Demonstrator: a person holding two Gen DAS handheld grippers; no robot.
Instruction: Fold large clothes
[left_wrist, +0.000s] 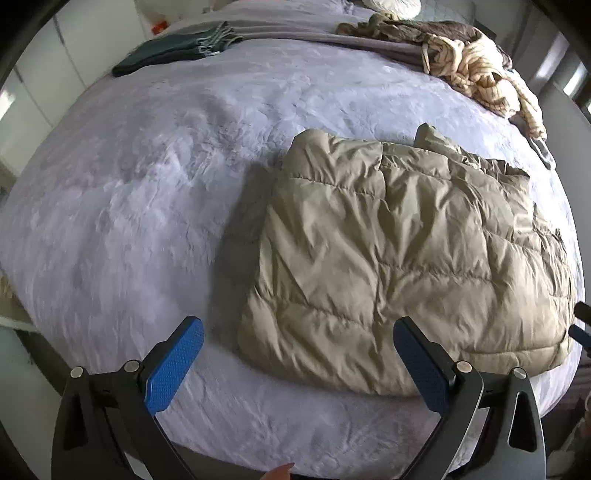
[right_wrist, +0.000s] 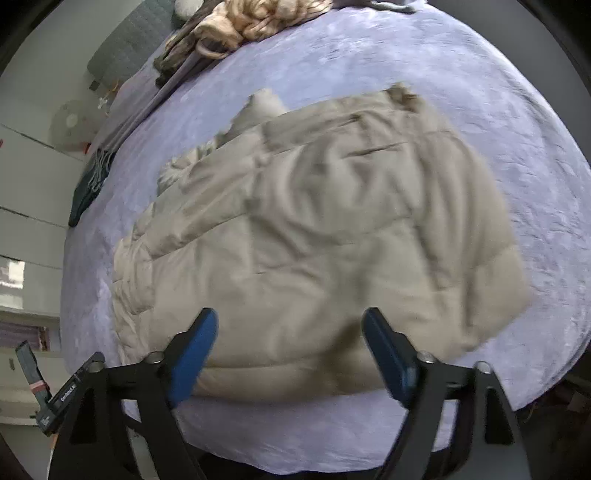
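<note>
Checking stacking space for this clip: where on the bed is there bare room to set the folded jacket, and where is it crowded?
Bare bedspread lies left of the beige puffer jacket, stretching up to the folded dark green garment. Crowded: the far right corner, where the striped clothes pile lies.

no legible text anywhere

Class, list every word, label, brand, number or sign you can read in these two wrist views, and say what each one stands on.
No text can be read with certainty.
Small white lettering on the black bar beside the right gripper: too small and blurred to read.
Puffer jacket, bedspread, the clothes pile and the left gripper: no print visible.
</note>
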